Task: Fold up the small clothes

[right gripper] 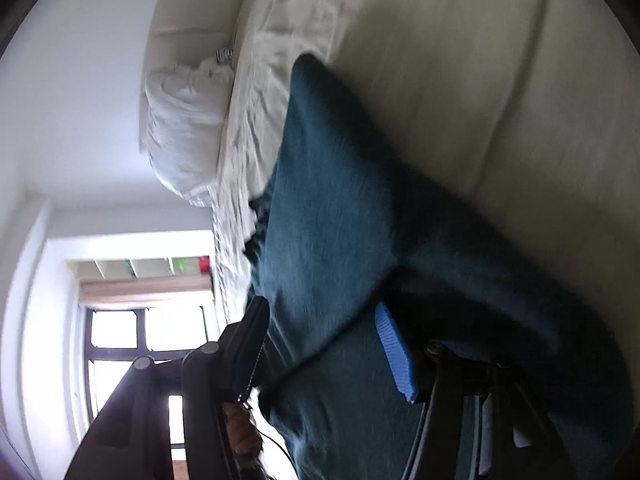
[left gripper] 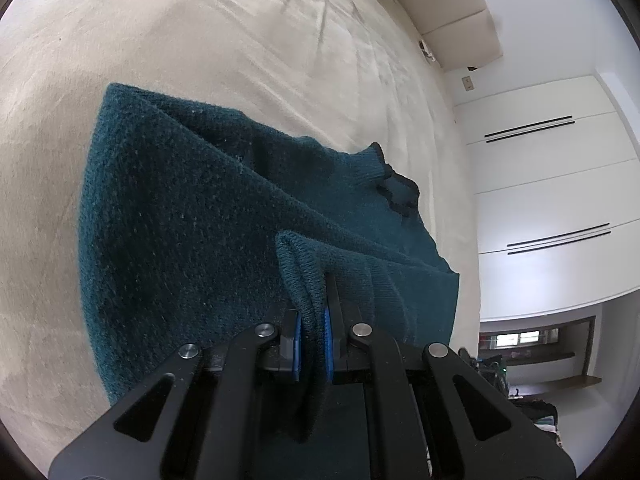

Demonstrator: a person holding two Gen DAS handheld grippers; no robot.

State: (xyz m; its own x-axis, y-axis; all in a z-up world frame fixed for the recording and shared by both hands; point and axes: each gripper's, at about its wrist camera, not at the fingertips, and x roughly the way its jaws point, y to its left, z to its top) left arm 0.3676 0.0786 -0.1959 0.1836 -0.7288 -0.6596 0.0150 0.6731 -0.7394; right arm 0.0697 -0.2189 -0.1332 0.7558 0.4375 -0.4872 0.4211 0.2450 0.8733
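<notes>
Lower centre, left wrist view: left gripper (left gripper: pixel 311 344) is clamped on a ribbed hem of the teal sweater (left gripper: pixel 180 216).
Sweater position: spread on the beige bed sheet (left gripper: pixel 240 40).
Right gripper (right gripper: pixel 324 344): jaws apart, sweater cloth between them; grip unclear, view blurred.
Writing: none legible.
Left view only: white wardrobe (left gripper: pixel 540 184).
Right view only: window (right gripper: pixel 120 332), white duvet (right gripper: pixel 180 128).

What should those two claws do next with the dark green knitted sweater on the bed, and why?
Probably lay the gripped edge down flat. The left gripper is shut on a ribbed edge of the teal knitted sweater, held above the beige bedsheet; the right gripper stands open around the sweater, blurred.
</notes>
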